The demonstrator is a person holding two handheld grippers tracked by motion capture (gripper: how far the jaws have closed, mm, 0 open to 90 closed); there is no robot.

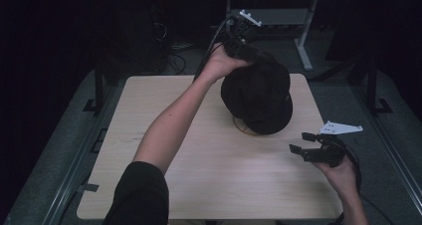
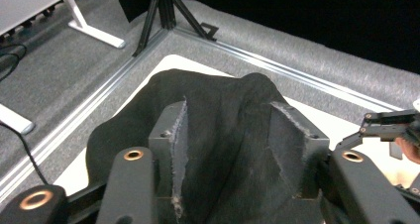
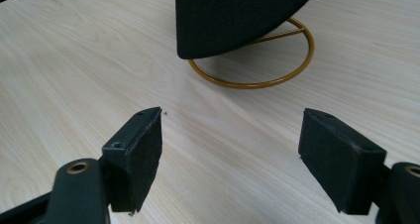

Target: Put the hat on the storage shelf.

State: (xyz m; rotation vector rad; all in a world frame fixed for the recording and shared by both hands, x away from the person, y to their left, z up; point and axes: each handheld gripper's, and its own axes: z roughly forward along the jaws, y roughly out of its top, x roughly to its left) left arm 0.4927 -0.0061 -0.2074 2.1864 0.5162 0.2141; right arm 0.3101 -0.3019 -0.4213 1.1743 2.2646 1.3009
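- The pale wooden surface (image 1: 209, 185) carries little: a black cap and the stand beneath it, set toward the far right part.
- The black cap (image 1: 259, 93) sits draped over a gold wire stand, its brim pointing toward the person's side. It looks light and soft; the crown folds and bunches readily, while the brim probably stays stiffer and makes the firmer place to hold.
- The left gripper (image 1: 242, 49) reaches in from the far side with its jaws closed on a fold of the crown fabric, cloth pinched between the pads in its own view.
- The right gripper (image 1: 309, 146) hovers near the surface's right edge, jaws spread wide and empty, well apart from the cap.
- The gold wire stand (image 3: 257, 80) shows a round base ring resting flat; it seems light enough to tip if the cap snags.
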